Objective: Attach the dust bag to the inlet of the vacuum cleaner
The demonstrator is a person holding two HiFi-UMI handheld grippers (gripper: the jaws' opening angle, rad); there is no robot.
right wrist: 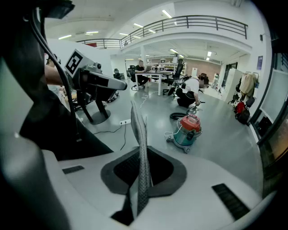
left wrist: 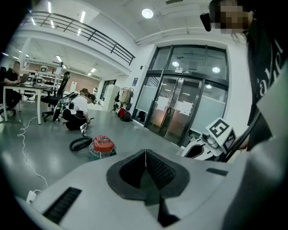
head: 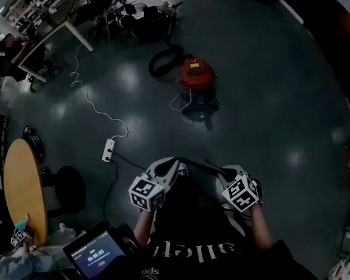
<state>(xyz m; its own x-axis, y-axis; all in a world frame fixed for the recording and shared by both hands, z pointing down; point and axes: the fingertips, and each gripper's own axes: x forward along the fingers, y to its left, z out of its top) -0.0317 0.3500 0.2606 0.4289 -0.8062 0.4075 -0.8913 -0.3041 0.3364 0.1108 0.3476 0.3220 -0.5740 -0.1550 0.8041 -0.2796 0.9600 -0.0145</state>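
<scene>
The vacuum cleaner (head: 196, 78) stood on the grey floor (head: 266, 113), well ahead of both grippers. It had a red domed lid over a teal drum on a wheeled base, and a white cord hung down its front. A small pale label sat on the lid, too small to read. Its black hose (head: 164, 61) lay coiled on the floor, touching its side. Beyond it a person crouched on the floor near desks.

Nearer the wearer, a white power strip (head: 108, 150) lay on the floor with a thin white cable (head: 94, 104) snaking away from it. At the lower left was a round wooden tabletop (head: 23, 188), and beside it a tablet (head: 95, 256) with a green header and timer digits that could not be read surely.

The left gripper (left wrist: 145, 155) had its jaws pressed together with nothing between them, and the right gripper (right wrist: 141, 134) was likewise closed and empty. Each carried a cube of black-and-white square markers. Pale lettering ran across the wearer's dark shirt (head: 215, 253), only partly legible.
</scene>
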